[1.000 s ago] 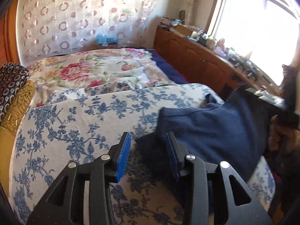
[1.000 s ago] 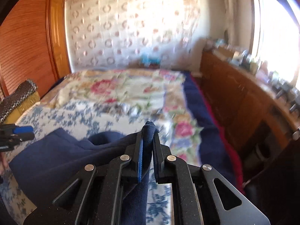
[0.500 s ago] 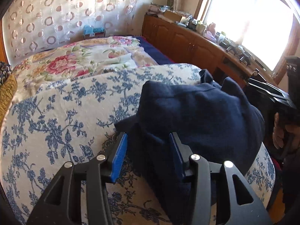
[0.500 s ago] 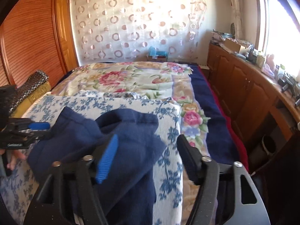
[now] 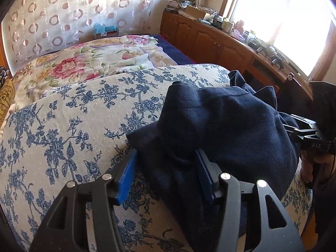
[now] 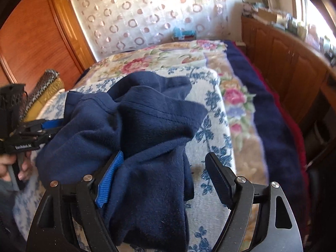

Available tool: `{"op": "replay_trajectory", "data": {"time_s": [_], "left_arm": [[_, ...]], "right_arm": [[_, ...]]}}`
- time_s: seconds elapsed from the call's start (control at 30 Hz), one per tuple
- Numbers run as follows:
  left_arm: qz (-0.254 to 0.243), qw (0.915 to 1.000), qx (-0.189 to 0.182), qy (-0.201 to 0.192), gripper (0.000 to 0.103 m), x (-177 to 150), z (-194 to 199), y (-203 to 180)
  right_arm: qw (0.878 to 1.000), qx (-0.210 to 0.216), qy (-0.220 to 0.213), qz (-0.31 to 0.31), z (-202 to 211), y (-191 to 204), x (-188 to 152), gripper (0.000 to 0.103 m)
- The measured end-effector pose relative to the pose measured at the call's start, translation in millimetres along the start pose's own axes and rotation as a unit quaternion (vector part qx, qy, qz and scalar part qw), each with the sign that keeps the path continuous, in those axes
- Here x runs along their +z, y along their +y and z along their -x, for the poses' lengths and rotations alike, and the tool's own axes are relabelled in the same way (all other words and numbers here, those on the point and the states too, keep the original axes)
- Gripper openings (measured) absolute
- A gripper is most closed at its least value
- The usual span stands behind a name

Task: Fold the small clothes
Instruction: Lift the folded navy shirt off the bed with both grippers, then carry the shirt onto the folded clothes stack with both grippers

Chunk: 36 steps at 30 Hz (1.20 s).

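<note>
Navy garment (image 6: 134, 130) is bunched on the blue-floral bed cover (image 5: 63, 126). Both claws, left (image 5: 166, 172) and right (image 6: 161, 174), are spread around cloth. Layers could get pinched together, wrecking the fold toward 12 o'clock.

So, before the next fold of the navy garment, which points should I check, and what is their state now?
1. Left gripper open: ok.
2. Right gripper open: ok.
3. Navy garment lying flat: not ok, it is bunched in a heap.
4. Garment fully on the blue floral cloth: cannot tell, its near edge is hidden.
5. Fabric between the open fingers of both grippers: ok.
6. An edge or corner visible to grasp: cannot tell.
</note>
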<state>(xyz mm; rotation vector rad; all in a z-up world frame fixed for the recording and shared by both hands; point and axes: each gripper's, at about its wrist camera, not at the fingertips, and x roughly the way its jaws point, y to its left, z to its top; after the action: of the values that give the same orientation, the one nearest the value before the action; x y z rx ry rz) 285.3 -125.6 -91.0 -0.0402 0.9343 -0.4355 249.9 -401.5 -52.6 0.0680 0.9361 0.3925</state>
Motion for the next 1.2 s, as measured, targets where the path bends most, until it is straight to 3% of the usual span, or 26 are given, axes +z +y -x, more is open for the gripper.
{"op": "replay_trajectory", "data": {"time_s": [0.03,0.1,0.17,0.27,0.37,0.47,0.8,1.0,1.2], "left_arm": [[0.001,1.0,-0.005,-0.001,0.054,0,0,1],[0.005,0.9998,-0.019,-0.007,0.044,0,2,3],[0.005,0.9993,-0.036,-0.008,0.026,1,4,4],[-0.005,0.9987,-0.043,-0.027,0.008,2,15,-1],[-0.003,0.9967,-0.063,-0.051,0.004,3,35,-2],[-0.002,0.9947,-0.072,-0.073,0.004,3,56,-3],[0.016,0.9829,-0.053,-0.176,0.003,-6,156,29],[0.035,0.9713,0.016,-0.235,0.003,-23,222,79],[0.088,0.9514,0.084,-0.283,0.003,-52,273,150]], "right_arm": [[1.0,0.006,0.0,-0.004,0,-1,0,0.081],[1.0,0.007,0.002,-0.001,0,1,0,0.078],[0.999,0.034,0.007,0.003,1,5,0,0.056],[0.999,0.052,0.012,0.009,1,10,0,0.038],[0.998,0.048,0.003,0.028,8,21,-2,0.025],[0.998,0.031,-0.018,0.045,20,32,-1,0.018],[0.99,0.038,-0.084,0.108,49,97,40,0.016],[0.975,0.088,-0.103,0.175,38,174,88,0.016],[0.953,0.13,-0.113,0.25,0,274,140,0.016]]}}
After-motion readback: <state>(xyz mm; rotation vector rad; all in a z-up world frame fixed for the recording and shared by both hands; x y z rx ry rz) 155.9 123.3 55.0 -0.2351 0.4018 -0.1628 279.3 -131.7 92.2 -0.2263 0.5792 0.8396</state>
